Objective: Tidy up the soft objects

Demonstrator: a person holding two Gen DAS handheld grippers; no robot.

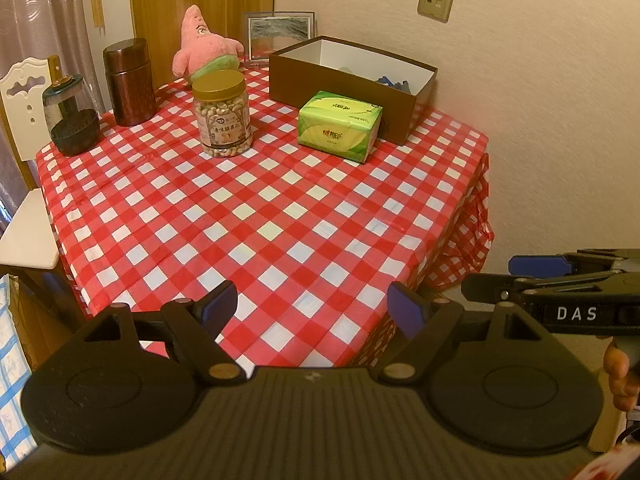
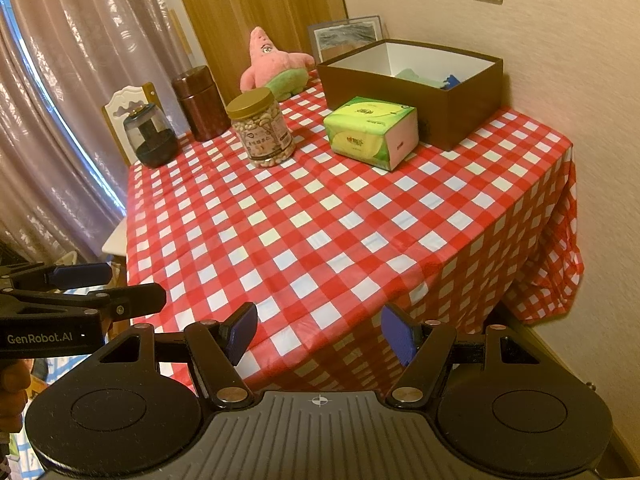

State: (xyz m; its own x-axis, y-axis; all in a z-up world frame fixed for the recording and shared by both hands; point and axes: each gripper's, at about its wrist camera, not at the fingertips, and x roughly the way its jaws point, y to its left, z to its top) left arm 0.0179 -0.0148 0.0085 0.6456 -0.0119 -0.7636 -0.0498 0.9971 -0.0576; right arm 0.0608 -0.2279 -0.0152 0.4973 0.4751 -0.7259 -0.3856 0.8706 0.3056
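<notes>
I hold both grippers back at the near table edge, left gripper [image 1: 310, 306] and right gripper [image 2: 319, 330] spread wide, empty. The pink star-shaped plush toy [image 1: 202, 46] sits at the far edge and the green soft tissue pack [image 1: 340, 126] touches the open brown cardboard box [image 1: 340, 80], which already holds something blue. Either could go in next, a gentle pinch. The red-checked plastic tablecloth [image 1: 280, 220] looks slippery; a cream wall stands close behind.

A pink star-shaped plush toy [image 1: 204, 46] with green shorts sits upright at the table's far edge. A green tissue pack [image 1: 340, 125] lies flat, touching the open brown box [image 1: 344, 80], which holds blue and green items.
</notes>
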